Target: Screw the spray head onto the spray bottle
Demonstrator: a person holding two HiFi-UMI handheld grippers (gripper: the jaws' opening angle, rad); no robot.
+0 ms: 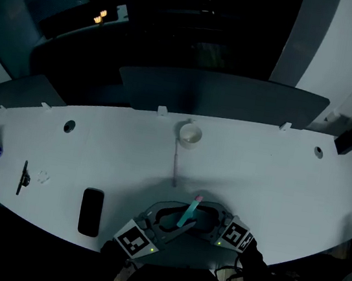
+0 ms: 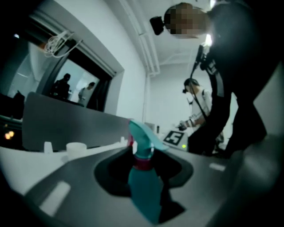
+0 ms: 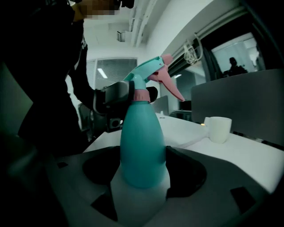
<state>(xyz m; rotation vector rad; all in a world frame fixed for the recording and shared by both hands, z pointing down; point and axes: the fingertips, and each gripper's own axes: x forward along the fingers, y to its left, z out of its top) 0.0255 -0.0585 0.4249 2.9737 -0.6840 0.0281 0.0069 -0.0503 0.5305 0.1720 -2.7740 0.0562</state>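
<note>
A teal spray bottle (image 1: 184, 218) with a teal and pink spray head (image 1: 197, 200) is held above the near table edge, tilted with its head away from me. My right gripper (image 1: 206, 221) is shut on the bottle's body (image 3: 142, 142), whose base sits between the jaws. My left gripper (image 1: 173, 224) is shut on the bottle's top, around the pink collar below the spray head (image 2: 144, 142). In the right gripper view the left gripper (image 3: 116, 99) shows behind the neck, and the spray head (image 3: 151, 73) sits on the bottle.
On the white table (image 1: 274, 184) stand a white cup (image 1: 190, 134) at the far middle, a thin tube (image 1: 175, 168) before it, a black phone (image 1: 91, 211) near left and a dark tool (image 1: 23, 177) further left. Grey dividers (image 1: 222, 94) line the far edge.
</note>
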